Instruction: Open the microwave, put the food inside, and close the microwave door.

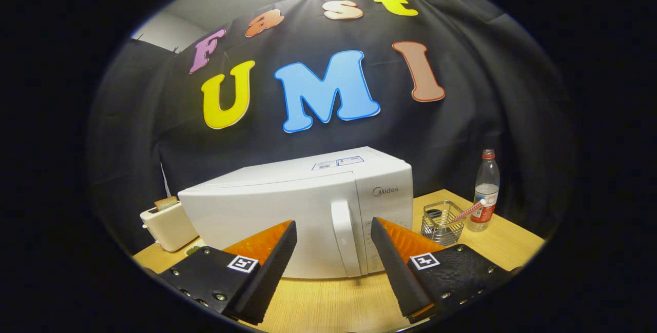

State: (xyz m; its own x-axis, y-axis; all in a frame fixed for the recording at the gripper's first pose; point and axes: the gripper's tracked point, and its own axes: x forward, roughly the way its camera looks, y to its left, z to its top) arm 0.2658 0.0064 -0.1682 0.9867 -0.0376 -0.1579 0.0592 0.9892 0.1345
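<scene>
Gripper view: gripper (333,230) fingers wide before shut microwave (303,210) (toaster (167,225), wire basket (441,222), bottle (485,192) flanking).

The hand-held two-finger gripper (333,230) sits low in the frame, its two wedge-shaped fingers (267,266) rising from the bottom centre and pointing forward and slightly inward. The jaws stand wide apart with a clear gap between them, pressing on nothing. Each finger carries a flat plate at its base with a small square marker and several round screw heads.
</scene>
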